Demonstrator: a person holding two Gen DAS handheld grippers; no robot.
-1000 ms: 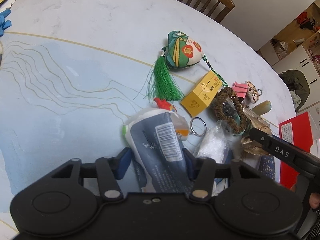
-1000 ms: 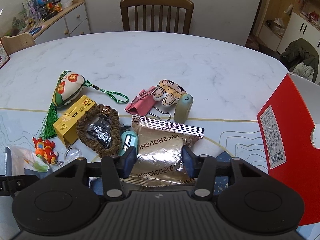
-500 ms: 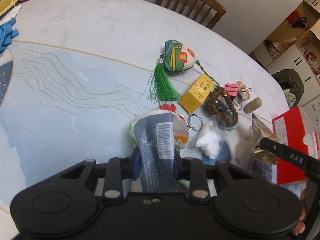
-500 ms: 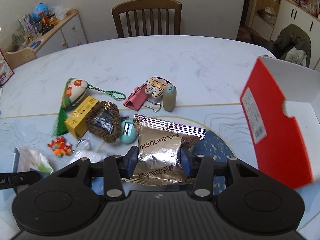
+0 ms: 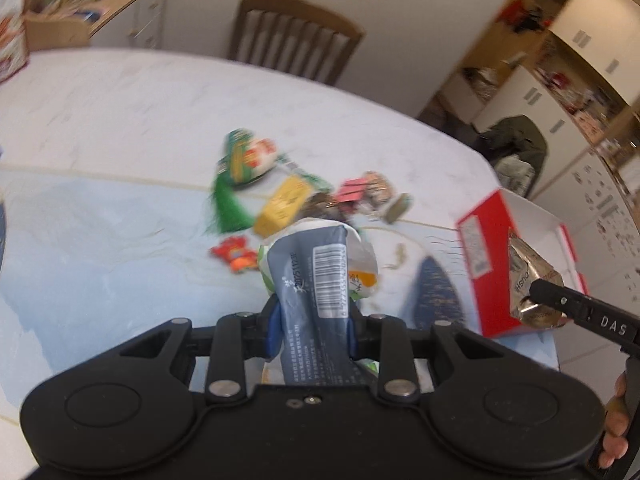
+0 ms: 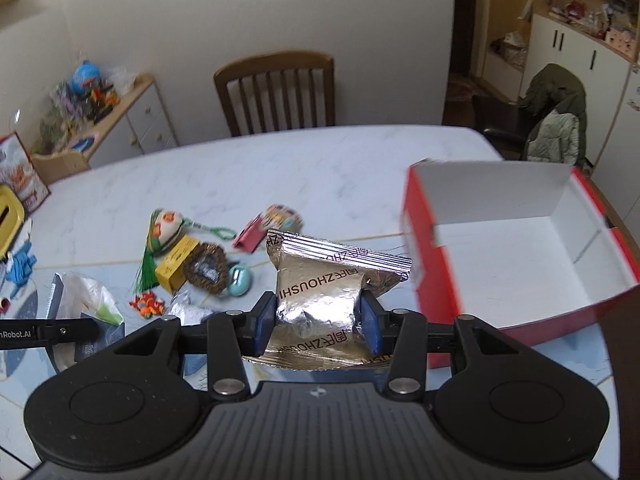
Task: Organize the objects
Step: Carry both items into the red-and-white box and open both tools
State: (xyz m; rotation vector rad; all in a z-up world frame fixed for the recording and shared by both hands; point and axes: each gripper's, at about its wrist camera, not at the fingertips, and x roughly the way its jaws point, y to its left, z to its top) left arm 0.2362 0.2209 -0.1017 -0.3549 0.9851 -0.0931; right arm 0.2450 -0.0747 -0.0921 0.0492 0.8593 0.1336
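The left gripper (image 5: 310,330) clamps a grey-blue plastic pouch with a barcode (image 5: 316,296) above the table. The right gripper (image 6: 318,322) pinches a crinkled silver foil packet (image 6: 320,292) just left of the open red cardboard box (image 6: 520,264). Carried together, the 2 packs could collide at the box, or the slippery foil could slide free.

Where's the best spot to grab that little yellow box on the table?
Take the yellow box across its two long side faces, tongs coming down from above. It lies flat, and its short ends are crowded by the green tassel and the brown bead bracelet.
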